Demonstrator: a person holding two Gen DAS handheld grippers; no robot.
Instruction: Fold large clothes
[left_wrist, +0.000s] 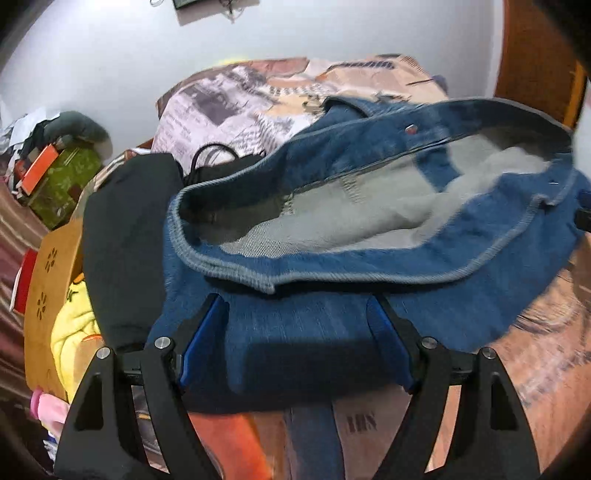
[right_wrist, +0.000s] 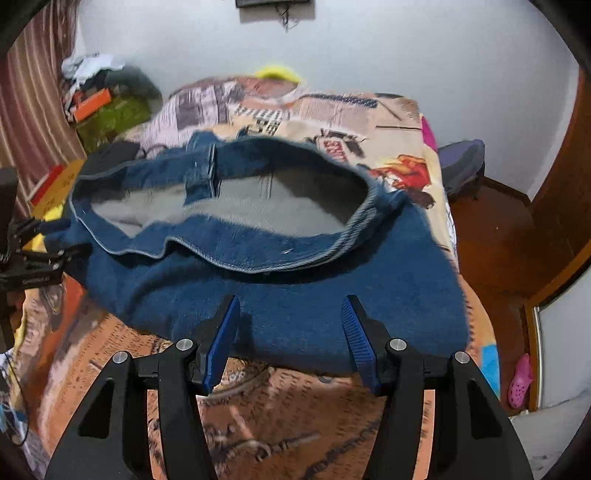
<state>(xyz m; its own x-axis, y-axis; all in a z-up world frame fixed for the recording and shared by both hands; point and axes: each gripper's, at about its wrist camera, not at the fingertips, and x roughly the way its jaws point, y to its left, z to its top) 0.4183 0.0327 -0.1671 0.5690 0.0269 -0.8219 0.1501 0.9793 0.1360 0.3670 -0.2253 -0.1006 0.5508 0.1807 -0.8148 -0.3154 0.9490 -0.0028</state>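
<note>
Left wrist view shows the jeans (left_wrist: 332, 266) lying on the patterned bedspread (left_wrist: 535, 350), waistband gaping toward the camera with the grey lining showing. The left gripper (left_wrist: 295, 332) has its blue pads spread wide, and the near fold of denim sits between them; the fingers (left_wrist: 201, 339) look released rather than pinching, with cloth lying between them but not squeezed.

From the right wrist, the same jeans (right_wrist: 295, 288) lie just ahead of the right gripper (right_wrist: 291, 332), whose fingers (right_wrist: 221, 339) are also parted, the pads reaching over the near denim edge with nothing clamped. Both frames are blurred, so whether a pad touches cloth cannot be told.

The waistband runs side to side across both views, so its long axis lies crosswise to the fingers, and the denim's near edge faces both grippers. The left one appears deeper over the cloth, so it seems nearer to a grasp. The likely next move is closing both grippers on that near edge, one toward each end.

A black garment (left_wrist: 125, 240) lies just beside the jeans on the left.
</note>
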